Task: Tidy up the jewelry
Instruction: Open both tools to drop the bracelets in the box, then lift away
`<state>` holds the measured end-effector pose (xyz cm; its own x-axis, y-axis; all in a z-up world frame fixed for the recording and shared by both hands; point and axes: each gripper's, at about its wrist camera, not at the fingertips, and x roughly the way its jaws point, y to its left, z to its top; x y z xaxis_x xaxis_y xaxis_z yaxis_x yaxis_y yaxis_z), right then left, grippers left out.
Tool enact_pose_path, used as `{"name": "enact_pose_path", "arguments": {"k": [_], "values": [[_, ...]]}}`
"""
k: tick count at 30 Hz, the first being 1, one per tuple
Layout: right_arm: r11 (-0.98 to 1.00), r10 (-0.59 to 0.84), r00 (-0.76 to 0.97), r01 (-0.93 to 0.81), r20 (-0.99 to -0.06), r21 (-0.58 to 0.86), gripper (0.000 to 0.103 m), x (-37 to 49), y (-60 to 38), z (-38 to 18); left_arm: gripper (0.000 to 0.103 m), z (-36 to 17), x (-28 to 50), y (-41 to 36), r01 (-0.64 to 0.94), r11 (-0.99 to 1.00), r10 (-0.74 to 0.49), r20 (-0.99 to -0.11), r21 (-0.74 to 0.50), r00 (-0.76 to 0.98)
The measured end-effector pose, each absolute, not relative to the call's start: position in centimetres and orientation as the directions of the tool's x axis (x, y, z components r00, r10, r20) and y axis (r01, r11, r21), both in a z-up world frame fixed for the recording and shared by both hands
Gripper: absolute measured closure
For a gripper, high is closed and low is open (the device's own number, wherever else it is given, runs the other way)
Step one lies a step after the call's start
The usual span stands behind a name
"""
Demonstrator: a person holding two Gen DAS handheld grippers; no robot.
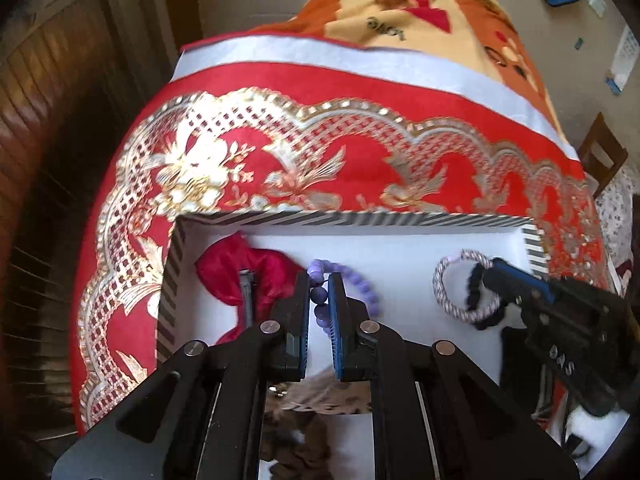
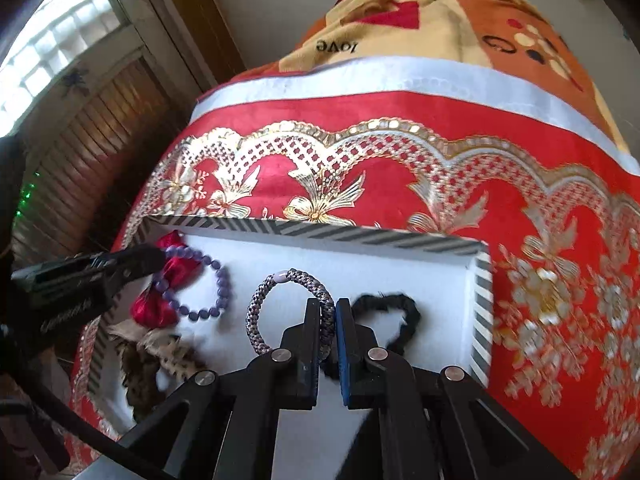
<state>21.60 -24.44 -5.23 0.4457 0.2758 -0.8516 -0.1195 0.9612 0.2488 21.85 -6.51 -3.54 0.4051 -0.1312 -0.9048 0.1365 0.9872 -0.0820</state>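
A white tray with a striped rim (image 1: 360, 219) (image 2: 320, 234) lies on a red and gold cloth. My left gripper (image 1: 319, 280) is shut on a purple bead bracelet (image 1: 360, 284), also in the right wrist view (image 2: 222, 284). My right gripper (image 2: 328, 308) is shut on a grey braided hair tie (image 2: 272, 284), also in the left wrist view (image 1: 444, 284). A black hair tie (image 2: 400, 308) lies just right of it. A red bow clip (image 1: 236, 272) (image 2: 160, 304) lies in the tray's left part, partly under the bracelet.
Brown and leopard-print scrunchies (image 2: 156, 356) (image 1: 316, 400) lie in the tray's near left. The red cloth (image 1: 360, 160) covers a rounded surface, with an orange blanket (image 1: 420, 8) beyond. A wooden shutter (image 2: 80, 152) is at the left. A chair (image 1: 600, 152) stands at the right.
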Motion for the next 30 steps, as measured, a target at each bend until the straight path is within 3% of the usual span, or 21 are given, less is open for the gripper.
{"name": "enact_pose_path", "arguments": {"k": [10,12,13,14,16,25,30], "values": [[0.967,0.256,0.414,-0.109,-0.874,0.231,0.096,24.6,-23.4,-7.9,0.092,-5.2,22.2,-5.6,0.098,0.992,-0.118,-0.909,-0.086,0.399],[0.966,0.26,0.41,-0.112,-0.874,0.235,0.096,24.6,-23.5,-7.9,0.079,-5.3,22.1,-5.5,0.097,0.991,-0.127,-0.909,-0.096,0.396],[0.966,0.257,0.409,-0.111,-0.876,0.232,0.093,24.6,-23.6,-7.9,0.068,-5.4,22.1,-5.5,0.092,0.99,-0.131,-0.909,-0.103,0.396],[0.966,0.26,0.41,-0.109,-0.874,0.235,0.087,24.5,-23.8,-7.7,0.065,-5.4,22.0,-5.4,0.087,0.99,-0.137,-0.908,-0.111,0.397],[0.961,0.278,0.417,-0.111,-0.865,0.255,0.081,24.0,-23.9,-7.4,0.065,-5.3,21.8,-5.3,0.082,0.99,-0.141,-0.906,-0.118,0.399],[0.955,0.291,0.487,-0.099,-0.823,0.279,0.081,18.4,-25.1,-3.7,0.065,-3.0,18.4,-5.7,0.095,0.993,-0.107,-0.885,-0.071,0.454],[0.956,0.284,0.517,-0.084,-0.808,0.282,0.074,13.2,-26.1,-2.1,0.065,-1.5,14.5,-6.1,0.115,0.993,-0.088,-0.869,-0.036,0.488]]}}
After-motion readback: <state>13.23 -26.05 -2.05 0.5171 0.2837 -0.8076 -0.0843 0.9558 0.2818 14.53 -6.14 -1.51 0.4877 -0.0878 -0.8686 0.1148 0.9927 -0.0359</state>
